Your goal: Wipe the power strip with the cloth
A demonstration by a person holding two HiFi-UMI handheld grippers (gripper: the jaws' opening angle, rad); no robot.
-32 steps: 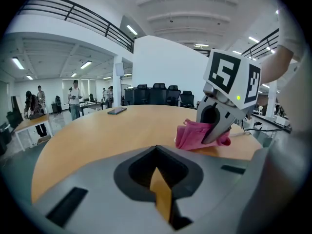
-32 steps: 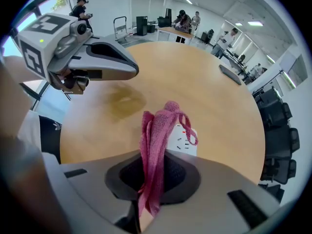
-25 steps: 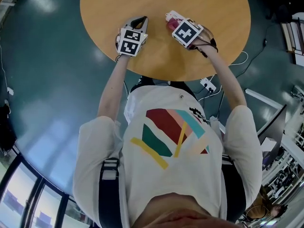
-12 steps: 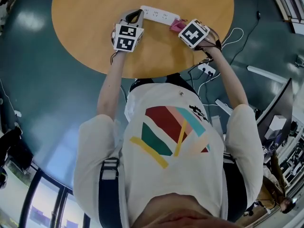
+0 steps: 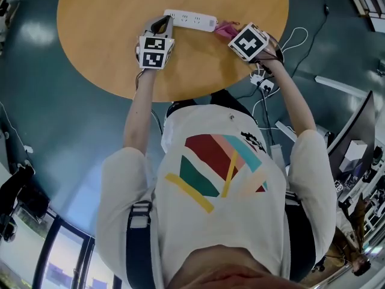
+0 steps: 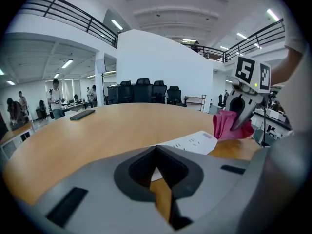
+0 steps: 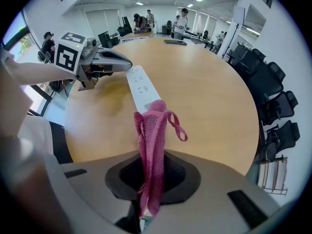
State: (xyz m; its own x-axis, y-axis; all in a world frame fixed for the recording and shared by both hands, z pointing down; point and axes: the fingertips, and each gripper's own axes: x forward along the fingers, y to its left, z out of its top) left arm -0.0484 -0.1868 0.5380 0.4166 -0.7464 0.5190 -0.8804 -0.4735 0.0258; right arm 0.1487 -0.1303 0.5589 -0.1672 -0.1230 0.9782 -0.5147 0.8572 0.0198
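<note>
table [image 5: 108, 47]: round, wood-toned; strip and both grippers over its far half in head view.
strip [image 5: 190, 20]: white, flat on table, sockets up, lying crosswise between the two grippers.
left gripper [image 6: 157, 152]: jaws pressed together, nothing pinched; tilted down toward table, tip at strip's left end. Contact with strip not clear in any view.
right gripper [image 7: 151, 179]: pointing steeply down, jaws clamped on cloth; no gap seen beside the fabric.
cloth [image 7: 152, 130]: pink knit, bunched into a narrow fold and gripped near one end; a small loop sticking out to the side. Free end at strip's right end; touching or just above, cannot tell.
hidden / cut off: right jaw tips under gripper's own body in head view. Near end of strip covered by cloth in right gripper view. Most of strip behind left gripper's body in left gripper view, only right part showing. Socket markings too small to read.
</note>
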